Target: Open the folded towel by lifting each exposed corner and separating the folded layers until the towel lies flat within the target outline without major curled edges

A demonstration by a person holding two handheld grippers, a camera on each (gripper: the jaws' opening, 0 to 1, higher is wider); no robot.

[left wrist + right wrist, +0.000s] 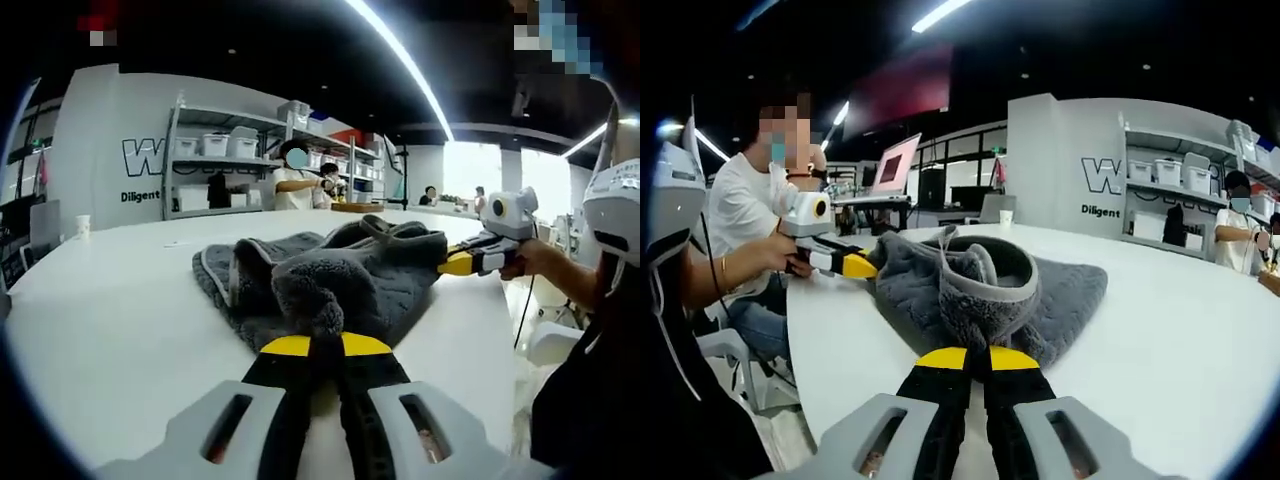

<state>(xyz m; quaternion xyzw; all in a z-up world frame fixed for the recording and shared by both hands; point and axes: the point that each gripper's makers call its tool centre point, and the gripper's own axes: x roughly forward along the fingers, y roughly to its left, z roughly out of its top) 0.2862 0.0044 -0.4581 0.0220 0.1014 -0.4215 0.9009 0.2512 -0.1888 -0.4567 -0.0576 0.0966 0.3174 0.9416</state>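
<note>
In the left gripper view, one grey towel (330, 275) lies bunched on a white table (110, 320), its layers humped up rather than flat. The left gripper (326, 345) rises from the bottom edge, its two yellow-tipped jaws pressed together on a fold at the towel's near edge. From the right, the right gripper (452, 264) reaches in, held by a hand (528, 258), its yellow tip meeting the towel's far corner; whether that tip is clamped on cloth cannot be told here. Behind the table stands one metal shelf rack (225, 160) with white bins, and two people (297, 185) stand beside it, with two more figures farther off near the bright windows. One paper cup (83, 225) sits at the table's far left edge. In the right gripper view, the same towel (980, 290) sits heaped on the table (1180, 330), a light-edged hem curling over its top. The right gripper (976, 357) comes up from the bottom, its two jaws closed on the towel's near fold. At left the left gripper (858, 265), gripped by a seated person's hand (790, 258), pinches the towel's opposite corner. One open laptop (895, 165) stands behind, and one cup (1007, 216) rests on the far side of the table.
</note>
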